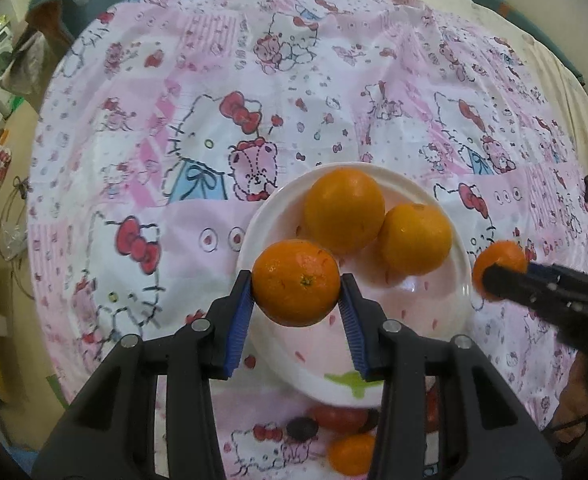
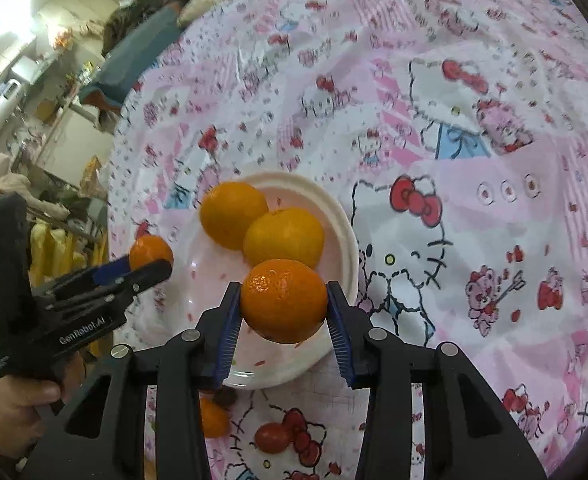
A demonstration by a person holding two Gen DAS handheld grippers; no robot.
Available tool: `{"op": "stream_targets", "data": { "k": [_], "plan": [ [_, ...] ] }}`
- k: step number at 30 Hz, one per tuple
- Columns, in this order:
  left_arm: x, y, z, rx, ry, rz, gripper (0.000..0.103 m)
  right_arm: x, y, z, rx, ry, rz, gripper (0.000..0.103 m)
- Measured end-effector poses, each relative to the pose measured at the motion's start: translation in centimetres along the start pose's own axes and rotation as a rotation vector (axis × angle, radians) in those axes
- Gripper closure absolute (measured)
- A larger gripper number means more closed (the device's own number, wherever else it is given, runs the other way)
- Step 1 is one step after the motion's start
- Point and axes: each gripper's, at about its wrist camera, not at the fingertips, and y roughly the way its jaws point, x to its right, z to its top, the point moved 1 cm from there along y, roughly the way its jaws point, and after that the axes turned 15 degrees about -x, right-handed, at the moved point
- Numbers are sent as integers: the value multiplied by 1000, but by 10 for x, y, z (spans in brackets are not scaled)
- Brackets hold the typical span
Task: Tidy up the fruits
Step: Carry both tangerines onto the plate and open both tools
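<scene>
Two round orange citrus fruits (image 1: 344,210) (image 1: 416,238) already on white round plate (image 1: 253,240). Left gripper (image 1: 296,290) and right gripper (image 2: 283,302) each clamping an orange mandarin (image 1: 296,282) (image 2: 283,300) above plate's near edge. Remaining near cloth's near edge: one orange fruit (image 1: 352,454), a red tomato (image 2: 273,437), possibly a dark plum (image 1: 302,428).

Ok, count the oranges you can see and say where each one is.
5: two lie on the white plate, at and; one in the left gripper; one in the right gripper; one on the cloth. More may be hidden.

Gripper frame hides part of the loose orange (image 1: 350,458) and tomato (image 1: 336,418)
</scene>
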Motion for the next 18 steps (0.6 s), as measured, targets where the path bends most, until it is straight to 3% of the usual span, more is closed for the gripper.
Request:
{"op": "stream_targets", "data": {
  "k": [7, 18],
  "plan": [
    [2, 27, 6, -65, 33, -8, 64, 1, 25, 1, -75, 8, 12, 60],
    [1, 32, 8, -65, 42, -14, 64, 10, 34, -3, -97, 44, 42, 58]
  ]
}}
